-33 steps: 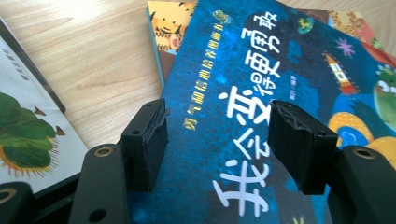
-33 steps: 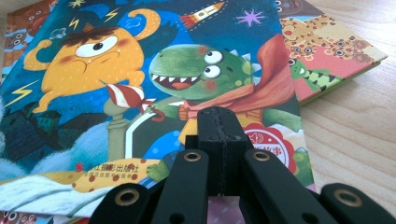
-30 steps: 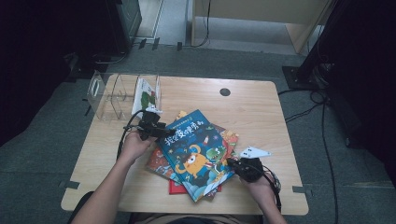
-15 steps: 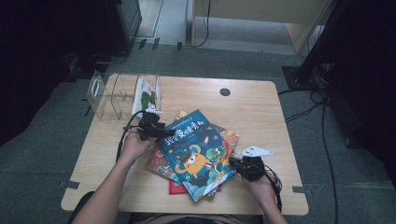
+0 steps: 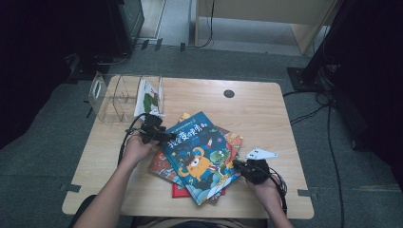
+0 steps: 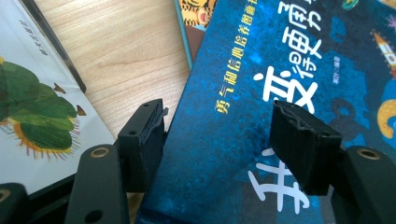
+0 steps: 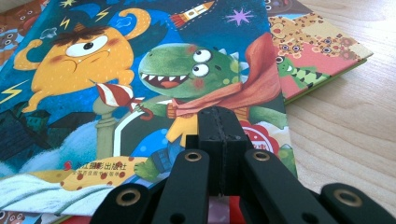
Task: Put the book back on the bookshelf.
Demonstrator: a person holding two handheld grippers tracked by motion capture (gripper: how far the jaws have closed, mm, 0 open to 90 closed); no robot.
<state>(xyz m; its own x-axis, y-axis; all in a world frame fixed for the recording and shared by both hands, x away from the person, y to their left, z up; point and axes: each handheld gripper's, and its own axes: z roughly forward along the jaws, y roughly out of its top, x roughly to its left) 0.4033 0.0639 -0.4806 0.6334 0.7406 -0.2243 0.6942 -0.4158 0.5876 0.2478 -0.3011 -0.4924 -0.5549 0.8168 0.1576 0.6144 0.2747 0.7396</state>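
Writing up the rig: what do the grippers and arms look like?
Both grippers, left gripper and right gripper, are black, with two blocky black pads on arms with brass-ringed holes. Black cables trail from each. The right carries a pale three-cornered plate. Forearms are bare.

The blue picture book (image 5: 199, 154) lies face up, skewed, topmost on a fanned pile of books (image 5: 164, 166) mid-bench. Its cover shows an orange monster, a green dinosaur and white and yellow Chinese lettering.
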